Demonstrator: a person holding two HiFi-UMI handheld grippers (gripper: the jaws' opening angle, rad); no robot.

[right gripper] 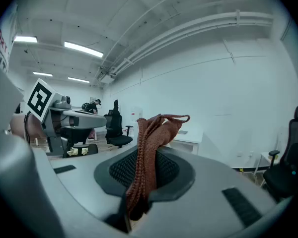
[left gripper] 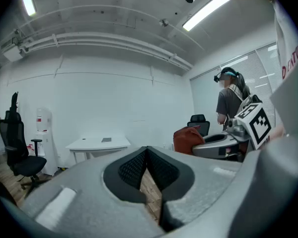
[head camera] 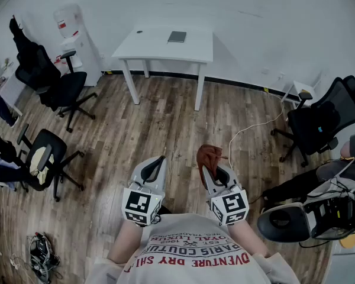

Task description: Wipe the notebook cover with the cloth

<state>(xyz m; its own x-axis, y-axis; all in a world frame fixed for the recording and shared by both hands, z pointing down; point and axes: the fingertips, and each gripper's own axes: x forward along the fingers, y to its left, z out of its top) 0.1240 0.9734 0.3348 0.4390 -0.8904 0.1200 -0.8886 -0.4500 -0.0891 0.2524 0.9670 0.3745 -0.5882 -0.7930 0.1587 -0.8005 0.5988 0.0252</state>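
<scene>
This looks like the approach step: the notebook [head camera: 177, 36] lies on the far white bench [head camera: 143, 51], well apart from both grippers. The right gripper [right gripper: 145, 168] has its jaws pinched on a rust-coloured cloth [right gripper: 153, 135], which stands up above them. The left gripper [left gripper: 148, 153] is empty, with its jaws meeting at the tips. The next move calls for closing on the bench and laying the cloth flat on the cover.

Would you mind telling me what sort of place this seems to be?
Most likely an office or lab workroom: black swivel chairs stand on a wood-look floor, a white table with a notebook sits by the wall, and a water dispenser stands in the corner.
</scene>
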